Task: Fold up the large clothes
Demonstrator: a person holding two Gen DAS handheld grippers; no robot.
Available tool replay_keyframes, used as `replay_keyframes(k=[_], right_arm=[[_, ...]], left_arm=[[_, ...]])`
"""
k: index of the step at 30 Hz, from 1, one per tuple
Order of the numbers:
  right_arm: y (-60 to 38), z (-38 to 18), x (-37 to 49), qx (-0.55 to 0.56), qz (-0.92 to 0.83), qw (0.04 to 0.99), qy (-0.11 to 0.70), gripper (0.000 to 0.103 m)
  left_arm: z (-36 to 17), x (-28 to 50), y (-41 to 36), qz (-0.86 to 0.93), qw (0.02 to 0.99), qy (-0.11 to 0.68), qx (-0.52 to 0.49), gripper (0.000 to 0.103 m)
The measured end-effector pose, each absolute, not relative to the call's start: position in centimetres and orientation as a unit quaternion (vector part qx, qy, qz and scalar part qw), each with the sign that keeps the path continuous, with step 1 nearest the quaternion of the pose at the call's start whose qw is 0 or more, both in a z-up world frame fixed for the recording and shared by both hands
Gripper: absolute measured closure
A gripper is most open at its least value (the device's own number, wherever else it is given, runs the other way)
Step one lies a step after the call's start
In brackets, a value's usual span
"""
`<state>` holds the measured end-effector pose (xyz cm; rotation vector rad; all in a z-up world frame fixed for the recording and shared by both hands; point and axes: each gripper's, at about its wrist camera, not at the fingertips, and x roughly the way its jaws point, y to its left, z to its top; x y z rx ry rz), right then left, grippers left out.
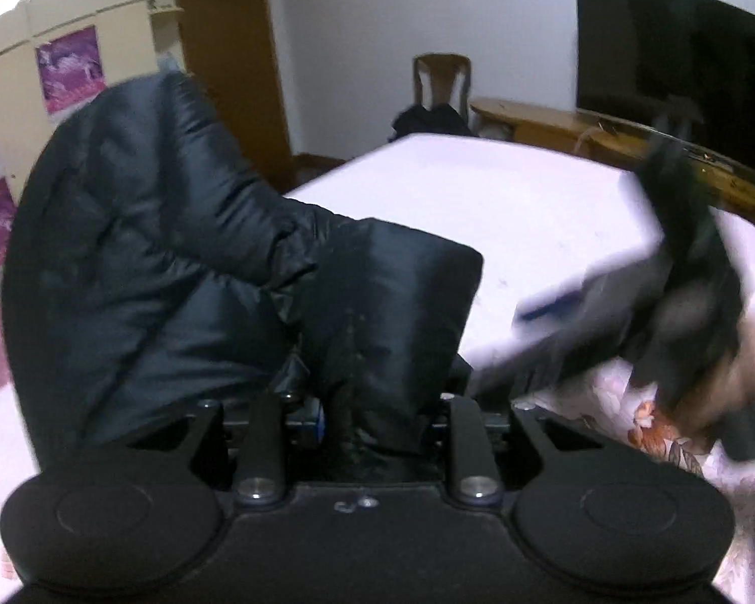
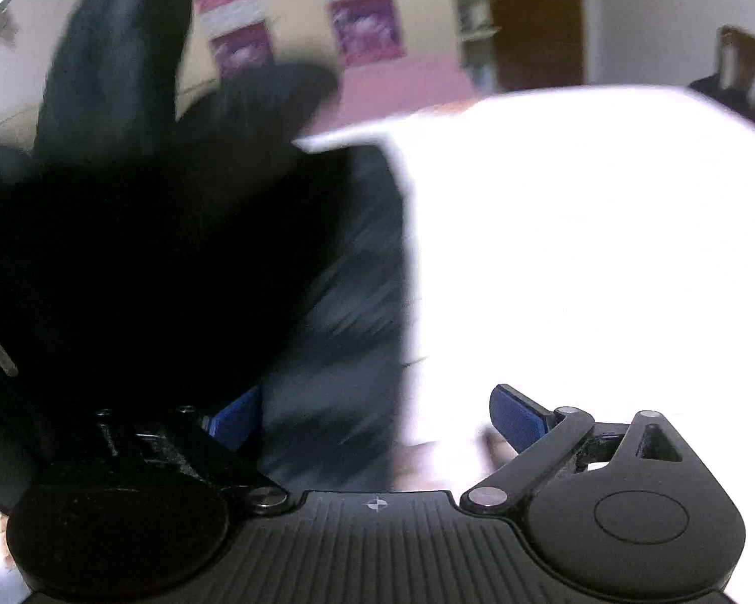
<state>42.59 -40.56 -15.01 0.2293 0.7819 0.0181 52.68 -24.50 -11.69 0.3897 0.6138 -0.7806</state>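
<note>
The left gripper (image 1: 362, 402) held the black jacket (image 1: 176, 251): its jaws were closed on a fold of the padded cloth, which rose from between them and bulged up toward 10 o'clock in the left wrist view. The rest of that view showed the bed (image 1: 478, 201), its white sheet running from centre to 2 o'clock. At 3 o'clock a blurred dark shape, seemingly the other gripper, hung over the bed's near corner.

In the right wrist view the right gripper (image 2: 377, 412) had its jaws spread wide, the blue pads (image 2: 516, 415) well apart. The jacket filled the left half from 7 to 11 o'clock, dark and motion-blurred. Some cloth lay between the open jaws; whether it touched either pad could not be told. The sheet took up the right half.
</note>
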Motion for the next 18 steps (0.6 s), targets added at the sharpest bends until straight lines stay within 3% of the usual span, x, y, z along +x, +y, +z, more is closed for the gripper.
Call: replay_keyframes(k=[4,10,14,18], right_arm=[[-43.4,-11.0,41.6,0.11,-0.018,0.94,0.322,0.007],[-38.6,-6.2,43.4,0.072,0.074,0.963,0.249,0.007],[-34.3,-10.3,47.4,0.006,0.085,0.953,0.291,0.007],[-35.1,-15.0,48.5,0.05,0.104,0.933,0.341,0.007]], left_arm=[[-13.6,52.7,-26.3,-0.381,0.854,0.298,0.191,0.078],[-14.8,53.5,-28.7,-0.389,0.848,0.302,0.195,0.079],[-15.0,54.4,-27.5,-0.393,0.849,0.3,0.19,0.079],[-15.4,55.0,-26.8,-0.387,0.848,0.315,0.18,0.072]])
